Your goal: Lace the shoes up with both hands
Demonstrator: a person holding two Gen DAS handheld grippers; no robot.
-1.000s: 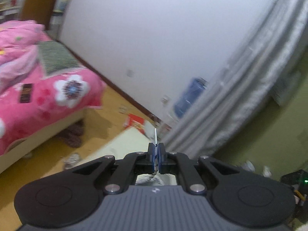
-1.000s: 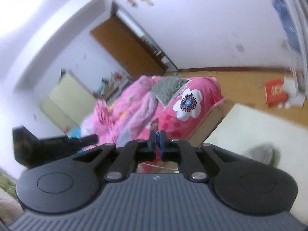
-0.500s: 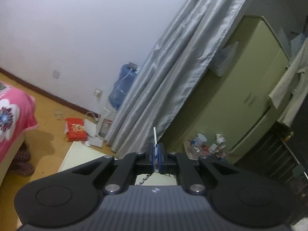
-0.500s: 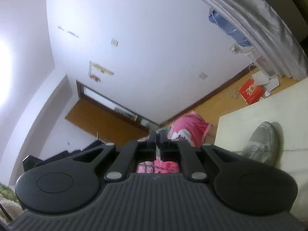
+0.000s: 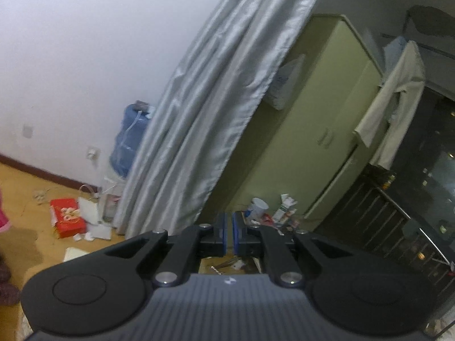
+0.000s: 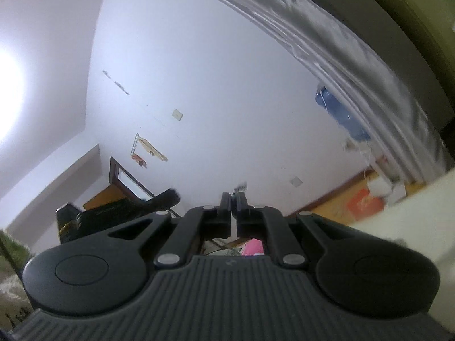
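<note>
Ahead of the left gripper [image 5: 229,217], a curtain [image 5: 216,108] hangs down to the floor. Left of the curtain stands a water jug [image 5: 129,139] against the wall, and a box [image 5: 66,217] lies on the floor further left. Right of the curtain stands a wardrobe [image 5: 321,130]; a garment [image 5: 392,108] hangs beyond it. Bottles and cartons [image 5: 273,211] sit just past the fingertips. Ahead of the right gripper [image 6: 233,199] rises a wall [image 6: 216,91], a door [image 6: 119,187] to its left.
</note>
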